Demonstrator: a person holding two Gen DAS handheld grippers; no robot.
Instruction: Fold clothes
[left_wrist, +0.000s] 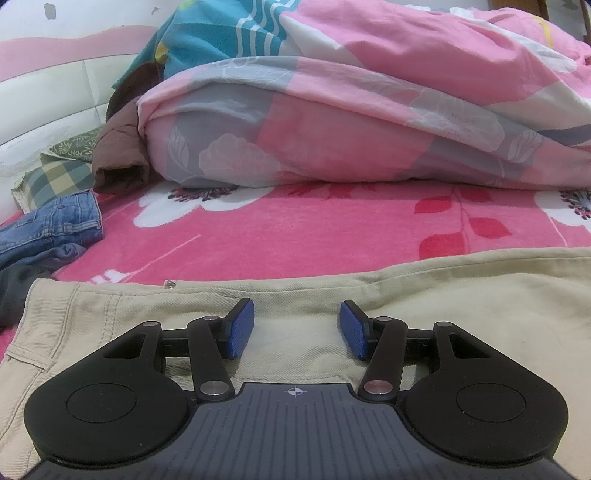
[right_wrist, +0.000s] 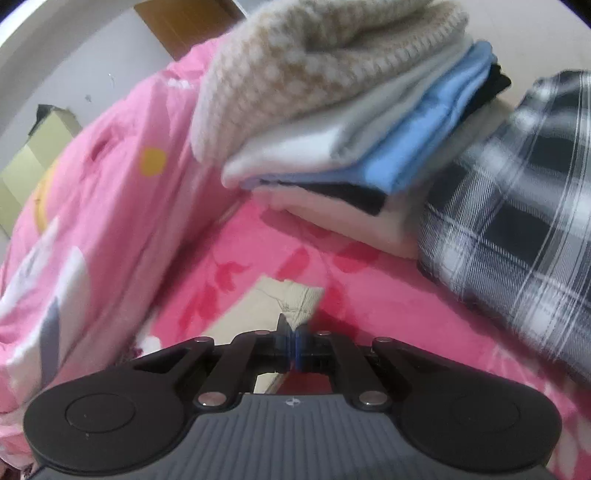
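My left gripper (left_wrist: 297, 328) hangs released, its blue pads (left_wrist: 242, 328) spread apart over the waistband end of the beige trousers (left_wrist: 461, 306), which lie flat on the pink floral blanket (left_wrist: 295, 236). My right gripper (right_wrist: 295, 345) is clenched tight at the hem of a beige trouser leg (right_wrist: 284, 299); whether cloth is pinched I cannot tell. Beyond it sits a stack of folded clothes (right_wrist: 332, 122) beside a plaid garment (right_wrist: 517, 203). Blue jeans (left_wrist: 55, 221) lie far left, a rolled quilt (left_wrist: 332, 129) behind.
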